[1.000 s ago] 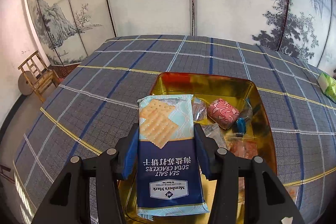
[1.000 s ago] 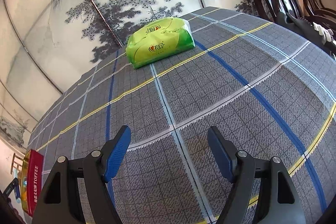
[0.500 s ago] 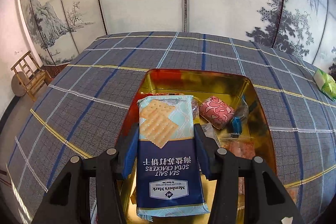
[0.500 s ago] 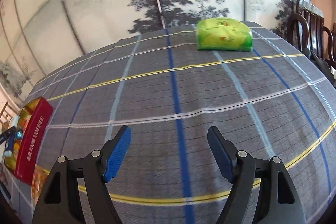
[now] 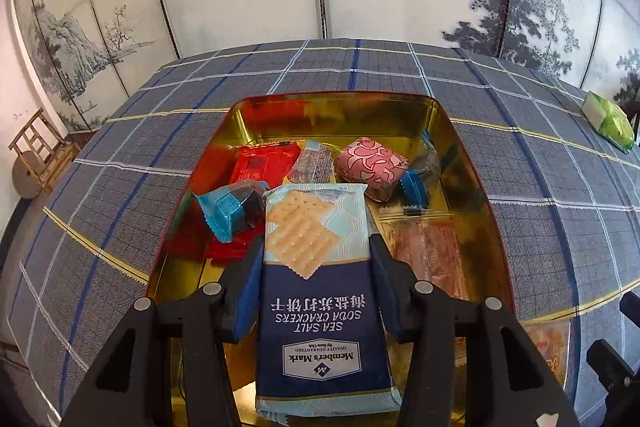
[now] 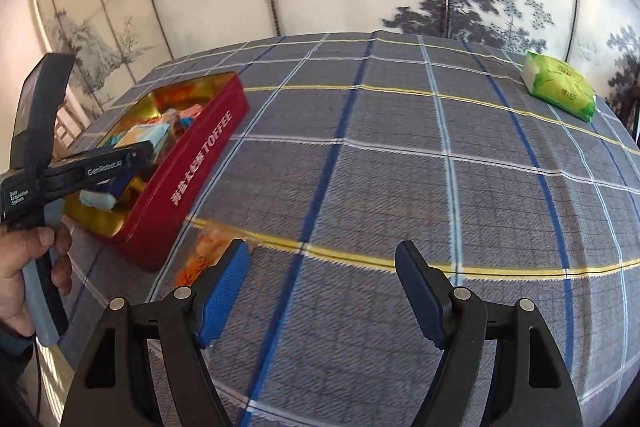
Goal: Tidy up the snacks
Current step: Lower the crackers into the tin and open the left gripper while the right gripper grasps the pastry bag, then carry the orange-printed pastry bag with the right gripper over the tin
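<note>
A blue and pale pack of sea salt soda crackers (image 5: 320, 287) is pinched between the pads of my left gripper (image 5: 316, 255), held over the open red toffee tin (image 5: 476, 187) with its gold inside. In the tin lie a pink wrapped cake (image 5: 370, 163), a blue wrapped sweet (image 5: 228, 211), red packets and clear packets. In the right wrist view the tin (image 6: 188, 171) sits at the left, with a hand holding the left gripper (image 6: 120, 159) over it. My right gripper (image 6: 322, 267) is open above bare cloth. An orange snack packet (image 6: 204, 255) lies by its left finger.
The table wears a grey plaid cloth (image 6: 400, 167) with blue, white and yellow lines. A green tissue pack (image 6: 560, 87) lies at the far right; it also shows in the left wrist view (image 5: 610, 119). A painted folding screen stands behind. A wooden chair (image 5: 40, 147) is at the left.
The right gripper has swung left across the table, bringing the red tin and the orange packet into its view. The left gripper has moved forward and lower over the tin, crackers still held.
</note>
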`<state>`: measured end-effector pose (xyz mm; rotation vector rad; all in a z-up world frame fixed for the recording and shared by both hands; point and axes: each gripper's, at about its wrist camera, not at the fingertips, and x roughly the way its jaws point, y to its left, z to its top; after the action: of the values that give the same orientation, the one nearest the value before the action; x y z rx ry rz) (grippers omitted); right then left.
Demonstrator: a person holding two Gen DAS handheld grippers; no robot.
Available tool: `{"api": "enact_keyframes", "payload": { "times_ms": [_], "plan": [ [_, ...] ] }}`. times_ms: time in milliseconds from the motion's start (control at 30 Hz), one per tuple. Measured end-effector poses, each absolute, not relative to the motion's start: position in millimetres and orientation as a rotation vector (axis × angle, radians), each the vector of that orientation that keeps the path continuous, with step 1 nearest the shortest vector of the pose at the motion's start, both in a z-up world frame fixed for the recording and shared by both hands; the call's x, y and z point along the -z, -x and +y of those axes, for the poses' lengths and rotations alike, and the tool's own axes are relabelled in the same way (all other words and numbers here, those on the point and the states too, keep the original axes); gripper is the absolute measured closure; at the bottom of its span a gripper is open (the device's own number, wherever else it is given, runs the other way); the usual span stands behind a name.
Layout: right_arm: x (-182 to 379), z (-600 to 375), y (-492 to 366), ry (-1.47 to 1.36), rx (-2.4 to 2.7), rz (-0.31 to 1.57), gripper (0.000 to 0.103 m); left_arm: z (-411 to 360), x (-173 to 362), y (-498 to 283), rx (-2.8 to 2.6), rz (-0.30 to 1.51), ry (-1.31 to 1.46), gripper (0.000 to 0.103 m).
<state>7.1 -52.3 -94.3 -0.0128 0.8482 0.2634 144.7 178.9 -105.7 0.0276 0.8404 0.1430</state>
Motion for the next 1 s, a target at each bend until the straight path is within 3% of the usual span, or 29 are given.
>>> {"api": "enact_keyframes", "payload": {
  "times_ms": [333, 467, 500, 533, 633, 767, 1000],
  "plan": [
    [100.4, -14.7, -1.3, 0.001, -0.314, 0.88, 0.027, 178.6, 111.1, -125.7, -0.129, 0.809, -0.045, 0.056],
    [105.7, 0.3, -3.7, 0.039, -0.312, 0.892, 0.027, 183.4, 112.8, -123.1, -0.136, 0.81, -0.013, 0.049],
    [107.6, 2.7, -5.1, 0.044, -0.314, 0.896, 0.027, 183.6, 113.1, -121.5, -0.141, 0.809, -0.018, 0.045],
    [109.5, 4.4, -6.2, 0.052, -0.308, 0.898, 0.027, 184.6, 114.4, -120.3, -0.148, 0.812, -0.02, 0.032],
    [116.1, 7.3, -10.1, 0.057, -0.295, 0.91, 0.027, 184.5, 121.0, -118.4, -0.141, 0.813, -0.022, 0.027],
    [117.9, 10.7, -12.4, 0.103, -0.29, 0.898, 0.029, 187.0, 112.3, -103.4, -0.092, 0.735, 0.047, 0.0],
    [116.7, -0.7, -13.6, 0.15, -0.273, 0.871, 0.06, 201.7, 94.3, -87.1, -0.139, 0.66, 0.126, 0.0]
  ]
}}
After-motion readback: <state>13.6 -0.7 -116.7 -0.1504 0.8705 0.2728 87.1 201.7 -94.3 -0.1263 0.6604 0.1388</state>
